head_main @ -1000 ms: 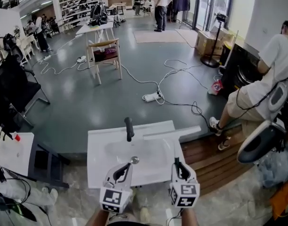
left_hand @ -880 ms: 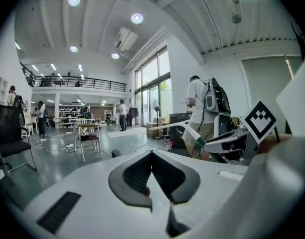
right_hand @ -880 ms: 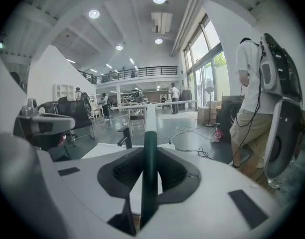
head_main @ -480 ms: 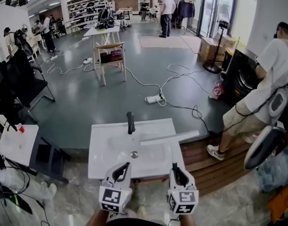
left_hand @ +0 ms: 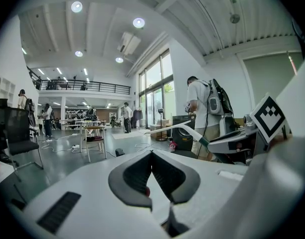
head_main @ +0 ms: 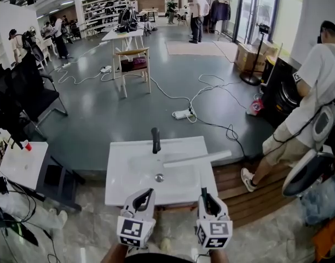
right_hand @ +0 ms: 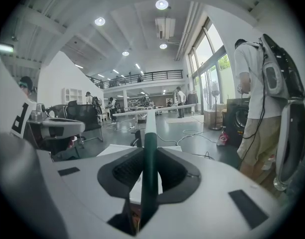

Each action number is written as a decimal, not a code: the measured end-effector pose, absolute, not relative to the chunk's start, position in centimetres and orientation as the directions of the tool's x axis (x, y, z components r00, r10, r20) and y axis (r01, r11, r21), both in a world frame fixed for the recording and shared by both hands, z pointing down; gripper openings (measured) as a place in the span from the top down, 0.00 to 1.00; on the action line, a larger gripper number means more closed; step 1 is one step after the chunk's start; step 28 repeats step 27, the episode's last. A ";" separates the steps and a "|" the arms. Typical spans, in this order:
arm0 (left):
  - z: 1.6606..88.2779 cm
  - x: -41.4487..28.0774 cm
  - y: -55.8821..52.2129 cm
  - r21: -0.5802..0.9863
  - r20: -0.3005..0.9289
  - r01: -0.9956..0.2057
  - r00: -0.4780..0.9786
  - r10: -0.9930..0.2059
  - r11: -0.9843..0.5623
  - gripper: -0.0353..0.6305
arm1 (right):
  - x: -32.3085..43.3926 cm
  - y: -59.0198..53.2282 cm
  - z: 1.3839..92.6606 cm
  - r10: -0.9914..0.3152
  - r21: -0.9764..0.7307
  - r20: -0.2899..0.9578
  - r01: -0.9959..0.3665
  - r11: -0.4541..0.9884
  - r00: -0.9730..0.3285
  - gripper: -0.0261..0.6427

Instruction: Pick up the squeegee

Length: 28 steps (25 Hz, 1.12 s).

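Note:
The squeegee has a long white blade (head_main: 197, 158) and a dark green handle (right_hand: 149, 168). My right gripper (head_main: 203, 192) is shut on the handle, and the blade hangs crosswise over the back right part of the white sink (head_main: 121, 188). In the right gripper view the handle runs straight up between the jaws to the blade (right_hand: 152, 111). My left gripper (head_main: 147, 193) stays beside it over the sink's near edge, shut with nothing in it; its pads (left_hand: 142, 171) meet at the tips. The left gripper view shows the squeegee (left_hand: 168, 129) to the right.
A black faucet (head_main: 155, 139) stands at the sink's back and a drain (head_main: 159, 177) is in its middle. A wooden platform (head_main: 249, 196) and a standing person (head_main: 315, 92) are on the right. A low white table (head_main: 19, 166) is at the left; cables (head_main: 184, 114) cross the floor.
Both grippers have drawn back from over the sink basin toward its near edge. The squeegee came along in the right gripper.

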State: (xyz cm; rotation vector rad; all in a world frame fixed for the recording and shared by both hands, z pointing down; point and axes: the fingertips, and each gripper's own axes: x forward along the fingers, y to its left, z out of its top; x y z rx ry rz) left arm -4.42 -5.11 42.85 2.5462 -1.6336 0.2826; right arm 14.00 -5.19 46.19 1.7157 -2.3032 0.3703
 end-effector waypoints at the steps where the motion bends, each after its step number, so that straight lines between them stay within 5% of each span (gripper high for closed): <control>1: 42.9 -4.5 -5.2 -0.014 0.210 -0.908 0.406 -0.889 -0.418 0.95 | 13.9 -5.3 46.2 -0.897 -0.055 0.343 -0.959 0.277 -0.279 0.84; 28: 42.6 -5.1 -5.8 -0.016 0.207 -0.901 0.421 -0.883 -0.434 0.95 | 13.0 -5.7 45.8 -0.896 -0.066 0.346 -0.960 0.274 -0.279 0.84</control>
